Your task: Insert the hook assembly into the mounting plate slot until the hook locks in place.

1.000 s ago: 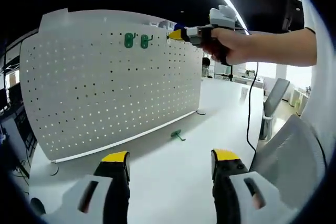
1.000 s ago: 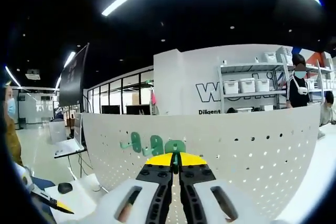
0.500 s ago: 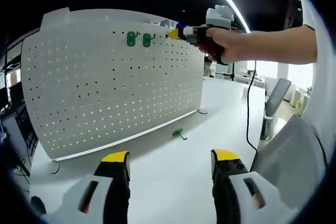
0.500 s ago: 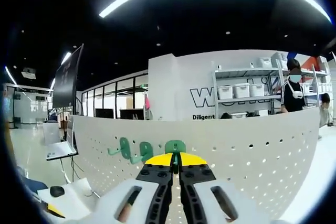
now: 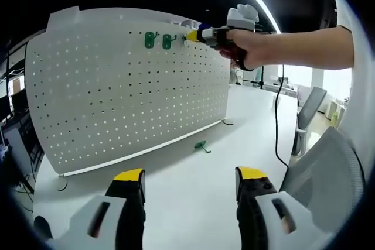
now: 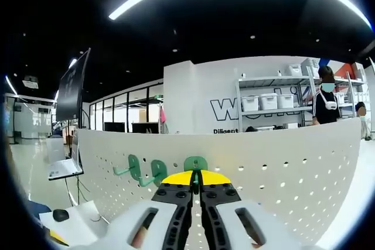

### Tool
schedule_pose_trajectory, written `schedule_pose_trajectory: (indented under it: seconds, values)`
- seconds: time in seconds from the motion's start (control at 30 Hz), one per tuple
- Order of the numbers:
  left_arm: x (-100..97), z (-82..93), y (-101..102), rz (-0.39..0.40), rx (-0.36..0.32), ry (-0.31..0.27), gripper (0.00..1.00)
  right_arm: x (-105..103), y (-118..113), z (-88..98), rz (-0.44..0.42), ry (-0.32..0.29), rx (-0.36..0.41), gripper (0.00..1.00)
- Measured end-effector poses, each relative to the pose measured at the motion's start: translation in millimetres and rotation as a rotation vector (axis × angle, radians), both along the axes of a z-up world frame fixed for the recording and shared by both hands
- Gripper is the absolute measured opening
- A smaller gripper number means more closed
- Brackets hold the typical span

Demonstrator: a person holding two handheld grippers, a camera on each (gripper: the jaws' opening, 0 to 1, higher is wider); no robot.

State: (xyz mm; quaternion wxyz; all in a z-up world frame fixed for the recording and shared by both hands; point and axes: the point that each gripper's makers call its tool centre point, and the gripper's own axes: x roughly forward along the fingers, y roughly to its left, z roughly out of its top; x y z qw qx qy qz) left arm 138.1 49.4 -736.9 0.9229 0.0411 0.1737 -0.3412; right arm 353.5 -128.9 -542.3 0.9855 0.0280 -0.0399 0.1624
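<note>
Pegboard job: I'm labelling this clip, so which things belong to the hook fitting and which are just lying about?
Part of the job:
- white pegboard
- green hook pinched in the right gripper at the board's top row
- two green hooks already hung there
- spare green hook on the table
- left gripper, open, idle

Lying about:
- office chair
- shelf bins

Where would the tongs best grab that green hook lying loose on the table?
Probably by its flat plate end, coming straight down from above. The green hook lies flat on the white table in front of the pegboard, apart from it, with bare table around it. Its thin prong looks harder to pinch. The open left tongs are nearest.
</note>
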Motion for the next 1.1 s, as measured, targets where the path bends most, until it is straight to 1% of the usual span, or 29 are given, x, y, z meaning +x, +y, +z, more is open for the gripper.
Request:
schedule_pose_trajectory:
  seconds: [0.1,0.47,0.63,0.83,0.9,0.93,0.97,1.03,1.1]
  values:
    - [-0.1,0.3,-1.1,0.000,-0.013,0.005,0.63,1.2,1.4,-0.7,0.003,-0.001,-0.001,0.00]
    - [1.5,-1.9,0.3,0.005,-0.010,0.016,0.63,6.0,2.7,-4.5,-0.004,0.007,0.010,0.00]
    - [2.8,0.4,-0.1,0.004,-0.011,0.011,0.63,6.3,2.5,-6.3,-0.018,0.012,0.013,0.00]
    - [2.7,-2.8,1.0,0.005,-0.009,0.019,0.62,7.2,5.8,-7.9,-0.060,0.002,-0.008,0.01]
    - [2.3,-4.7,2.4,0.007,-0.006,0.024,0.62,8.2,5.3,-8.1,-0.088,-0.003,-0.022,0.01]
    - [2.2,-5.0,3.3,0.010,-0.007,0.025,0.62,8.5,5.6,-7.5,-0.106,-0.008,-0.048,0.01]
    - [2.2,-4.7,3.7,0.012,-0.009,0.025,0.62,8.8,6.6,-7.6,-0.115,-0.005,-0.043,0.01]
    - [2.2,-4.4,4.6,0.015,-0.008,0.024,0.62,9.1,6.2,-8.3,-0.148,-0.011,-0.064,0.01]
    - [2.4,-4.6,5.6,0.018,-0.009,0.025,0.62,9.1,5.7,-9.6,-0.174,-0.008,-0.045,0.01]
